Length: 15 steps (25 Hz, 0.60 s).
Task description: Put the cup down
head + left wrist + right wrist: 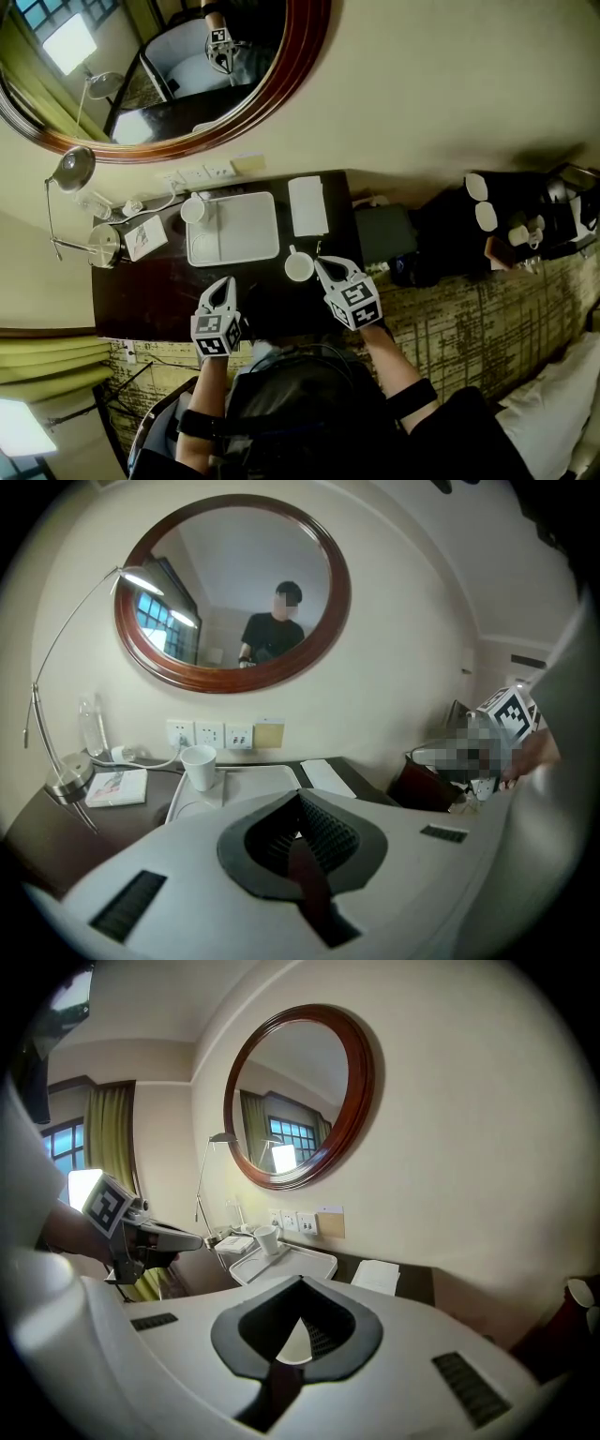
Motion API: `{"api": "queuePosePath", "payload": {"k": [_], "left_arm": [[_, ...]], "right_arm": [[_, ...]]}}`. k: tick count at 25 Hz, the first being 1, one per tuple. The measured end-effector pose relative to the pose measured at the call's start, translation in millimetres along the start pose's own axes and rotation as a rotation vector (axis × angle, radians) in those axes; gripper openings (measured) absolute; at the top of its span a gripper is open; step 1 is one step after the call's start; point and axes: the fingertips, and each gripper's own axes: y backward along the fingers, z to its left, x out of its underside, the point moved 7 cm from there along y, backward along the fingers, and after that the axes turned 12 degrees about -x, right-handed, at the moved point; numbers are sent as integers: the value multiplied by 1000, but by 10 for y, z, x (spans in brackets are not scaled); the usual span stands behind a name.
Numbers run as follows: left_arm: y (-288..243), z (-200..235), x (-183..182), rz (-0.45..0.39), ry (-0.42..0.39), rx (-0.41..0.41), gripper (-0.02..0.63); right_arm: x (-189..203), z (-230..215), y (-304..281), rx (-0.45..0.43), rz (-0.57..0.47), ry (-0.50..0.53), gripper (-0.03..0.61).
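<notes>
Standing upright on the dark desk [159,291], the cup [299,269] sits just below the white tray [246,236], its handle turned toward that tray. The right gripper [320,263] has its tip just beside the cup's rim (whether it touches, the head view is too small to show). Its jaws are pressed together with nothing between them, the cup showing only as a pale shape beneath. The left gripper [225,282] hovers over the desk's near side, jaws likewise closed and empty, well apart from the cup. The put-down looks finished, judging by how things lie. What remains would be drawing the right gripper away cleanly, without nudging the rim. A second, paper cup [193,209] stands on the tray's far corner.
</notes>
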Motion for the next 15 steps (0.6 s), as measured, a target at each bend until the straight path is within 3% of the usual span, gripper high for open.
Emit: {"api": "queuePosePath", "payload": {"k": [15], "left_arm": [[140, 224, 30, 8, 8, -39, 1]], "right_arm": [[-84, 186, -253, -20, -16, -5, 5]]}}
